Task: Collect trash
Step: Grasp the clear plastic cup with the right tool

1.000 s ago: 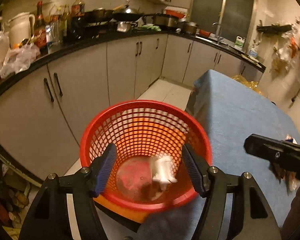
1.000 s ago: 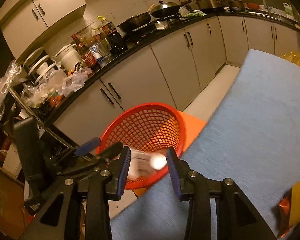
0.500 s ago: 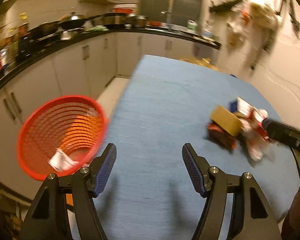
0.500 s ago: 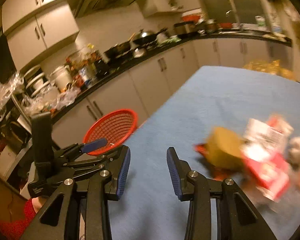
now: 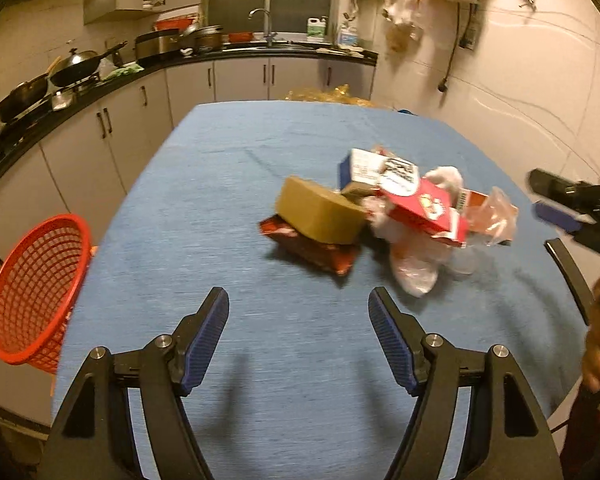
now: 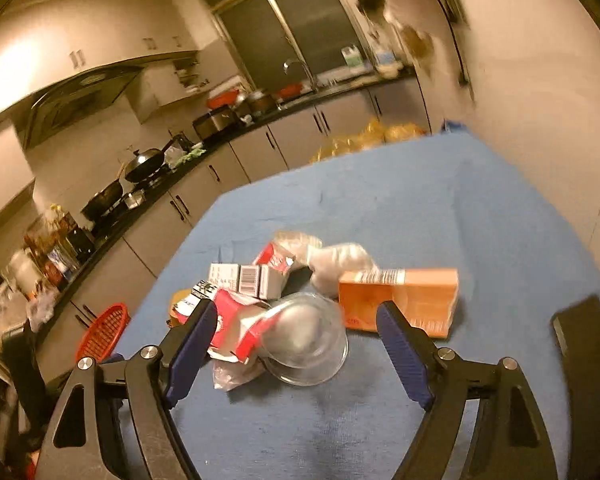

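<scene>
The trash lies heaped together near the middle of the blue-covered desk (image 5: 204, 208), one loose cluster instead of a scatter, which suits picking it off piece by piece. In the left wrist view a tan box (image 5: 320, 212) sits on top of a dark red wrapper (image 5: 312, 250), with a blue-and-white carton (image 5: 364, 170), a red-and-white carton (image 5: 424, 208) and crumpled clear plastic (image 5: 416, 268) crowded against its right side. From the right wrist view the same heap shows an orange box (image 6: 404, 300) lying flat on the near right, and a clear plastic cup (image 6: 308, 344) tipped on its side at the near edge of the pile, touching the red-and-white carton (image 6: 236, 328). The red basket (image 5: 32, 292) stands off the left edge of the desk, below the tabletop, well apart from the pile; that placement probably lets pieces be carried over the edge and dropped in. The left claw (image 5: 298, 336) hovers above bare cloth short of the wrapper, spread wide and holding nothing. The right claw (image 6: 296, 340) is likewise spread wide and empty, its fingers framing the cup and the near end of the orange box, so the cup looks like the likeliest next pick. Being thin and rounded, it may squash or roll away under a pinch.
</scene>
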Demonstrator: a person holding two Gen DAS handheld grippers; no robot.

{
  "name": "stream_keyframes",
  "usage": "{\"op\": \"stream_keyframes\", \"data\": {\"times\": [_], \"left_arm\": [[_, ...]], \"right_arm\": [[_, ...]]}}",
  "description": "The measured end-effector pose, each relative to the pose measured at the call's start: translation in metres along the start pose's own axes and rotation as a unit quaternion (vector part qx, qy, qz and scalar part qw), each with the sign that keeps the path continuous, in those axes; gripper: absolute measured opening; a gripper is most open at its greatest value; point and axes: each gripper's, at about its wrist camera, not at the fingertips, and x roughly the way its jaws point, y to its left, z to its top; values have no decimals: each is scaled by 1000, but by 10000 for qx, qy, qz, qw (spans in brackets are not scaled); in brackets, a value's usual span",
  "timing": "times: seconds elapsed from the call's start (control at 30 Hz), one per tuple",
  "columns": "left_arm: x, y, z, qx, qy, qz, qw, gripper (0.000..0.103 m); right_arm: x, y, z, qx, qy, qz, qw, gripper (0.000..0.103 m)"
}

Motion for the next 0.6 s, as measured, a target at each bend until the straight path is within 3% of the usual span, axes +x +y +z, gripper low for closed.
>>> {"op": "stream_keyframes", "data": {"times": [0.27,0.3,0.37,0.6], "left_arm": [[0,-13,3,72,50,-92,9999,75],[0,-13,2,76,49,-83,9999,75],[0,-10,2,65,61,-55,9999,75],[2,-1,4,-126,117,-115,9998,75]], "right_arm": [[46,-7,-10,311,543,11,9980,86],[51,-4,-10,248,589,-108,9979,83],[59,-4,-14,178,622,-163,9978,59],[53,1,-20,6,652,83,9978,55]]}}
